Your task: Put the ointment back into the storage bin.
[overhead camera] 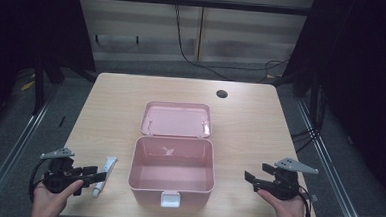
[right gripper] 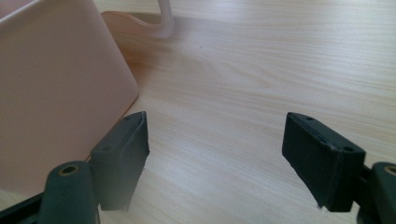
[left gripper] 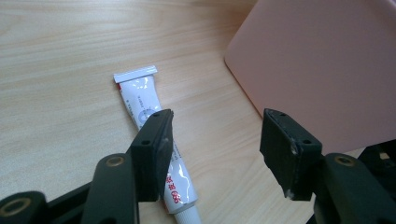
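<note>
The left gripper (left gripper: 215,154) has its jaws wide apart with nothing held. In its own view the tube (left gripper: 156,140) lies flat on the bench (left gripper: 56,56), mostly under and behind the jaw at 9 o'clock, so it sits off-centre, not in the gap. Its long axis runs from the crimped flat end at 11 o'clock to the cap at 6 o'clock. I judge the jaws need to shift toward 9 o'clock to straddle it across its width.

From the high view the tube (overhead camera: 105,175) is just beside the left gripper (overhead camera: 93,176), at 9 o'clock of the open pink box (overhead camera: 171,171). The right gripper (overhead camera: 251,178), jaws also apart and empty, is well apart from it beyond the box, so the left is nearer.

The tube is white with red print, too small to read.
</note>
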{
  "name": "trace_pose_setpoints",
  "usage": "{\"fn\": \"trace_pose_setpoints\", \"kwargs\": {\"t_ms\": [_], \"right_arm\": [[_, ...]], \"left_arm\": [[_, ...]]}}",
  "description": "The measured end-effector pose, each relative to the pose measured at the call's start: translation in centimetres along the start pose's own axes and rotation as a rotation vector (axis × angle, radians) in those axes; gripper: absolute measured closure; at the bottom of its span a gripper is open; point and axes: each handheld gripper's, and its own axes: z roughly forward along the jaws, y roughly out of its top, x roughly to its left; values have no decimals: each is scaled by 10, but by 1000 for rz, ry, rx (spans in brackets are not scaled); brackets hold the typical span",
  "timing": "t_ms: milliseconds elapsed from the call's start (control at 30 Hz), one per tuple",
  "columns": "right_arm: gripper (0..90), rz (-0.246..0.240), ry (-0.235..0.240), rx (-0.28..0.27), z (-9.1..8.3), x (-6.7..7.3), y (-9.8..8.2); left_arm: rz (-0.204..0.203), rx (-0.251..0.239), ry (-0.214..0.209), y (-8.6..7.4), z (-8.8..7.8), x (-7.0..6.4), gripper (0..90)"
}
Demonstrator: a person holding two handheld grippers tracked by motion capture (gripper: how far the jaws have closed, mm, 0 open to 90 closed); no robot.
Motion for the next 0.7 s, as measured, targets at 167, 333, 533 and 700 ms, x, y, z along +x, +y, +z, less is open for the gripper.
{"fn": "trace_pose_setpoints", "kwargs": {"t_ms": [167,333,533,700], "right_arm": [[332,4,-13,-11,-7,-2,-3],[373,-29,24,-23,-20,-1,-11],[374,-13,77,-59,-25,5,-5],[372,11,103,-26,-22,5,-5]], "left_arm": [[20,15,33,0,2,-5,447],[38,46,69,2,3,-8,457],[65,55,4,7,-4,-19,483],[45,108,45,13,-5,-20,501]]}}
